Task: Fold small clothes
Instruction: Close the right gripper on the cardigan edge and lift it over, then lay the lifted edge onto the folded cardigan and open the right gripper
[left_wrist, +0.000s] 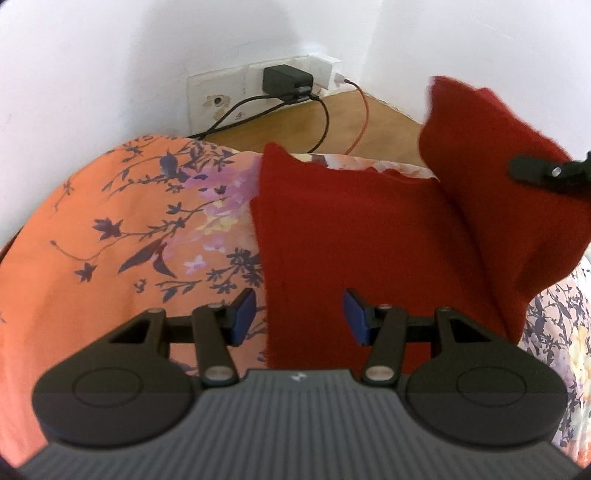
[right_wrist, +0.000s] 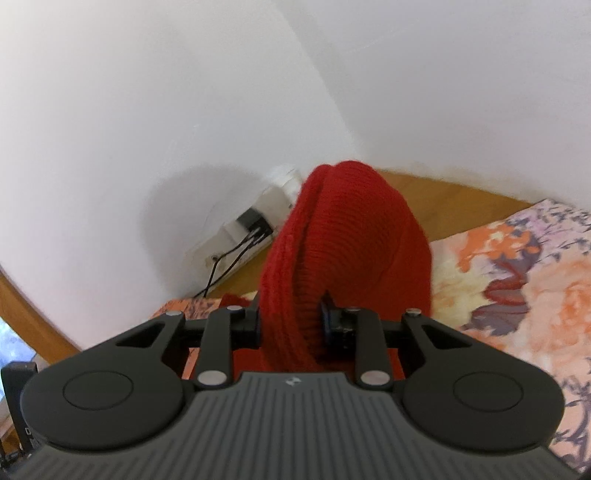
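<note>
The red knit garment lies on the floral bed sheet. The right claw pinches its edge, lifted toward two o'clock, likely to carry it over for a fold. The left claw hovers spread wide and empty, straddling the garment's near-left edge.

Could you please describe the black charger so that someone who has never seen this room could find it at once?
Start at the white wall behind the floral bedsheet, then drop to the white socket strip just above the wooden floor. The black charger is the dark boxy plug there, with black cables; its neighbouring plug is white.
</note>
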